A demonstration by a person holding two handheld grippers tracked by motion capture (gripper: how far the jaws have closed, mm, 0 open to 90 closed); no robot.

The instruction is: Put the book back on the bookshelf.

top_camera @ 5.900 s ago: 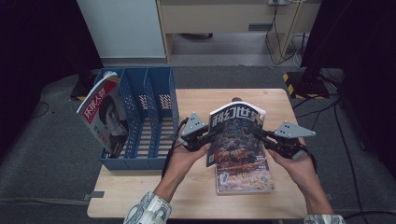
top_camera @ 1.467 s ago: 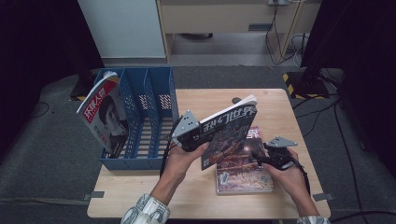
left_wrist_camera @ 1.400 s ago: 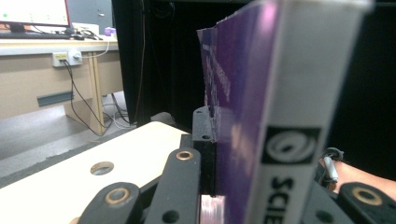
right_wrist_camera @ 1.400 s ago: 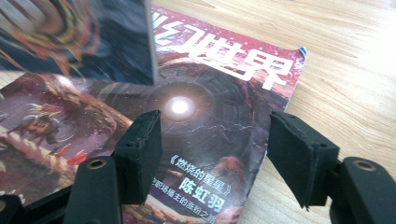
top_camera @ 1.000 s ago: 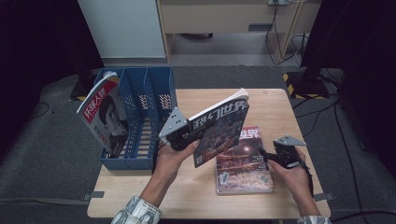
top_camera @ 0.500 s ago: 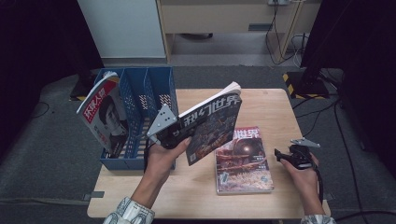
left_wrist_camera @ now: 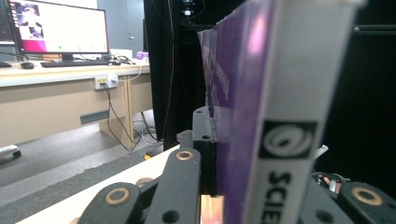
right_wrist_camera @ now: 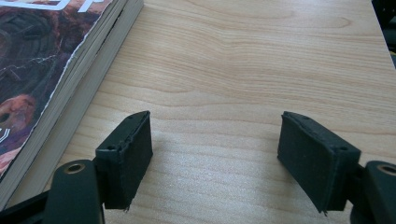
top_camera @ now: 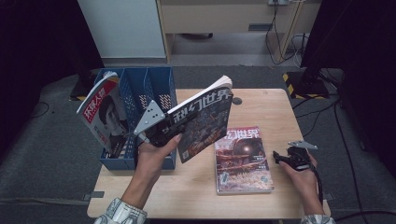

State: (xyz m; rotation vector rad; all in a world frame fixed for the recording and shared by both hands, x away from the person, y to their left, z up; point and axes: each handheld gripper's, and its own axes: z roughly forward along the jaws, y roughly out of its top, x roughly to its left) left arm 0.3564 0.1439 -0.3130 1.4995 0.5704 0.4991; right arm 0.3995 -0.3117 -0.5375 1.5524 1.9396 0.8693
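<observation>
Left gripper: jaws clamping the lifted magazine near its spine edge; in the left gripper view the black jaw is pressing flat on the purple cover.
Right gripper: jaws standing wide with nothing between them, and they have just been opening further; resting low at 3 o'clock of the stack; in the right gripper view the pads are hovering over bare wood.
Lifted magazine: hanging in the air, tilted, cover facing the camera, at about 9 o'clock of table centre, just beside the blue rack.
Step in hand: looks like carrying the top magazine from the stack toward the rack for filing.
Next move: probably calls for turning the magazine upright, spine down, lining it up over a free slot, then lowering before letting go.
Rack: sitting at the table's 9 o'clock edge; leftmost slot holding a red-titled magazine that is leaning outward; the other slots seem free.
Stack: more magazines lying flat at about 4 o'clock of centre, touching the table.
Table: light wood, bare elsewhere.
Room: grey carpet, dark curtains at both sides, pale cabinet and desk at 12 o'clock, cables on the floor; monitor glowing on a desk in the left gripper view.
</observation>
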